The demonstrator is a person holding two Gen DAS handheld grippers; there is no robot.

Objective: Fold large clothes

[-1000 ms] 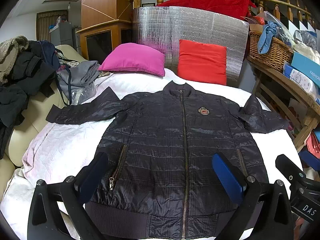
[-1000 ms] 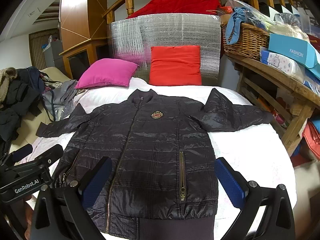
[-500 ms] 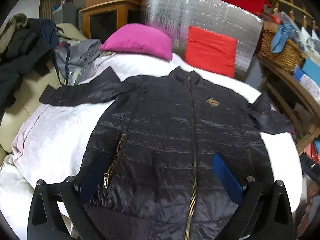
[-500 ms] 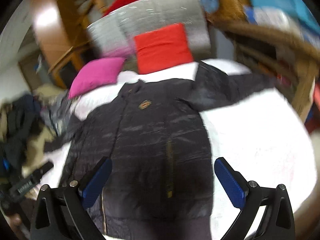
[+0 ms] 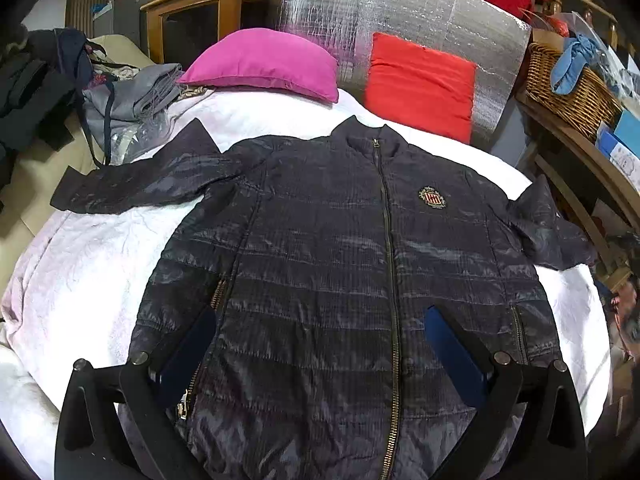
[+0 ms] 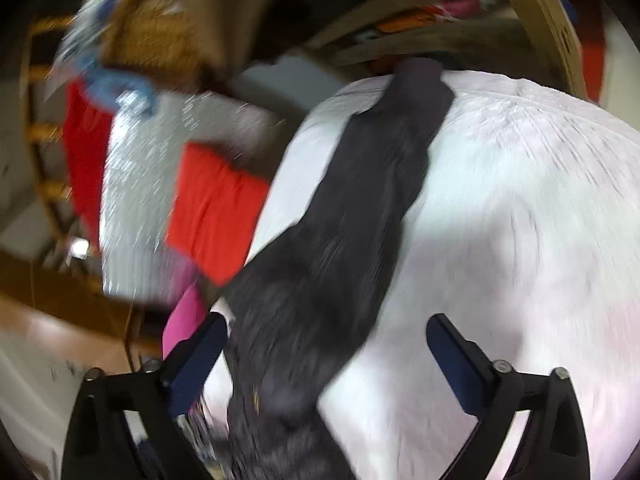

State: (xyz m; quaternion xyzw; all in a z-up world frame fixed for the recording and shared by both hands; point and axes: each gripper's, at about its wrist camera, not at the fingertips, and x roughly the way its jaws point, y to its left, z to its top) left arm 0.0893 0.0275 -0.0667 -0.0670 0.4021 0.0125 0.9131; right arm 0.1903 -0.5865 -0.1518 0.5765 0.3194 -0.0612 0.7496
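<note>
Dark navy quilted zip-up jacket (image 5: pixel 340 264) lies flat, front up, on a white crinkled bedspread (image 5: pixel 80 280), collar toward the far end, brass zipper closed along the middle, both sleeves spread out to the sides. Shiny nylon shell, horizontal quilting rows, faint check pattern, ribbed knit hem at the near edge. Small embroidered crest badge (image 5: pixel 432 198) on the chest, brass-zipped slant pocket (image 5: pixel 202 354) on each side.

Left view, left to right: pile of dark clothes (image 5: pixel 28 88) on a beige sofa, grey folded garment (image 5: pixel 132 100) just beside the jacket's sleeve end, magenta soft cushion (image 5: pixel 264 64), red square cushion (image 5: pixel 420 84) leaning on a silver foil insulation sheet (image 5: pixel 400 12), woven wicker basket (image 5: pixel 568 84) on a wooden shelf (image 5: pixel 580 152). Left gripper (image 5: pixel 320 352) hangs over the jacket's lower front, blue-padded black fingers spread wide, nothing between them.

Right view is heavily motion-blurred and tilted. Left to right: blurred silver foil and red cushion, then one dark sleeve (image 6: pixel 360 220) running diagonally across the white bedspread, cuff near the far bed edge. Right gripper (image 6: pixel 324 356) is over the sleeve's near end, fingers spread wide apart, not pinching; left finger sits beside the fabric, right finger over bare bedspread. Contact with the fabric cannot be told through the blur.
</note>
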